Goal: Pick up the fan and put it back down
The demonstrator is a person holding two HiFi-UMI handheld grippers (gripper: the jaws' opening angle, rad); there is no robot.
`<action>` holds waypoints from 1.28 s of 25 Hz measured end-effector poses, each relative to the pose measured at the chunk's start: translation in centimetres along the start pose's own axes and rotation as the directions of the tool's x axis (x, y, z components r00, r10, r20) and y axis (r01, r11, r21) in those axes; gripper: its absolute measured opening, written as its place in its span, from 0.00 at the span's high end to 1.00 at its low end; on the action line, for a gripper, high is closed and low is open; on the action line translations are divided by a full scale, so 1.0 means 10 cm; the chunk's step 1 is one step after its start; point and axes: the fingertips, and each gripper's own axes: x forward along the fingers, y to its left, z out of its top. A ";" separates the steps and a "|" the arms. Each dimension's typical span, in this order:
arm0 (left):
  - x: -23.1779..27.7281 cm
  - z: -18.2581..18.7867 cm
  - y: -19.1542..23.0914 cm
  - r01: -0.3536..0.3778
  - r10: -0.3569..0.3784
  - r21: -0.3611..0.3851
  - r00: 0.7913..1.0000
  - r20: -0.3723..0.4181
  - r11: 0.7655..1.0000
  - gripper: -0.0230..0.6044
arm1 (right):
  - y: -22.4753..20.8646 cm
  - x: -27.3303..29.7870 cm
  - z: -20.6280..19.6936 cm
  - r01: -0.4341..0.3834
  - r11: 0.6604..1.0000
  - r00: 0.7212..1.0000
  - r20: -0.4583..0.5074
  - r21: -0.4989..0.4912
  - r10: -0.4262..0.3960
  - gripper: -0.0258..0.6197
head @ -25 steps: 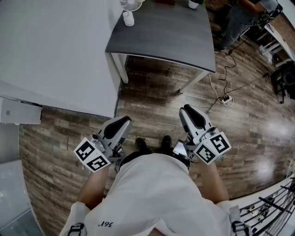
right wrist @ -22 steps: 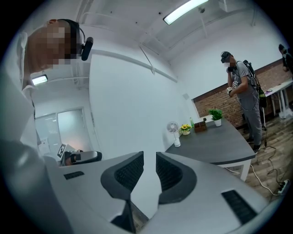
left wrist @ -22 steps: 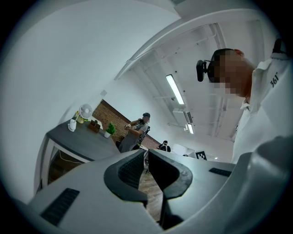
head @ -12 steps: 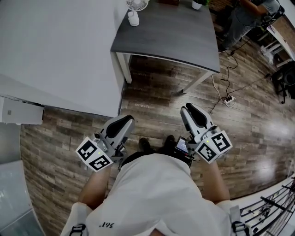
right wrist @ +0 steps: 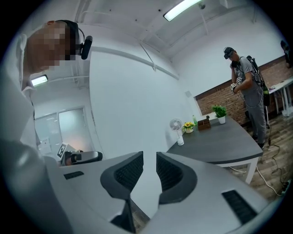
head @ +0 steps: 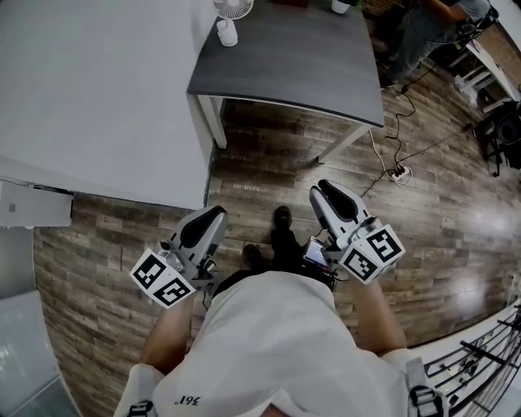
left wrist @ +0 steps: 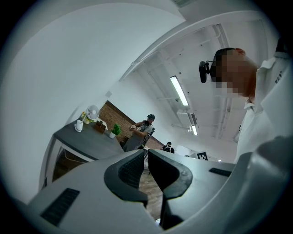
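Note:
A small white fan (head: 230, 16) stands upright at the far left corner of a dark grey table (head: 301, 73). It also shows far off in the left gripper view as the fan (left wrist: 93, 112) and in the right gripper view as the fan (right wrist: 176, 128). My left gripper (head: 217, 212) is held low over the wooden floor, well short of the table, its jaws shut with nothing in them. My right gripper (head: 321, 190) is held beside it, jaws a little apart and empty. Both point toward the table.
A white partition wall (head: 98, 89) runs along the left up to the table's corner. A person (right wrist: 245, 87) stands at the table's far side. A potted plant (right wrist: 220, 112) and flowers (right wrist: 188, 126) sit near the fan. A power strip (head: 399, 173) with cables lies on the floor.
One shoe has stepped forward between the two grippers. Both grippers keep their places in front of the body, with jaws as before.

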 end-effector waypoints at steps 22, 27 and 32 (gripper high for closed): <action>1.50 0.33 0.62 -0.034 0.034 0.003 0.999 -0.022 0.999 0.93 | -1.36 0.73 0.48 -0.041 0.999 0.998 -0.047 0.016 0.041 0.85; 1.83 0.45 0.68 -0.042 0.042 0.009 0.999 -0.016 0.999 0.93 | -1.63 0.80 0.62 -0.054 0.998 0.997 -0.056 0.017 0.055 0.85; 2.05 0.49 0.78 -0.057 0.057 0.010 0.998 -0.014 0.998 0.93 | -1.86 0.86 0.70 -0.056 0.998 0.997 -0.059 0.020 0.057 0.85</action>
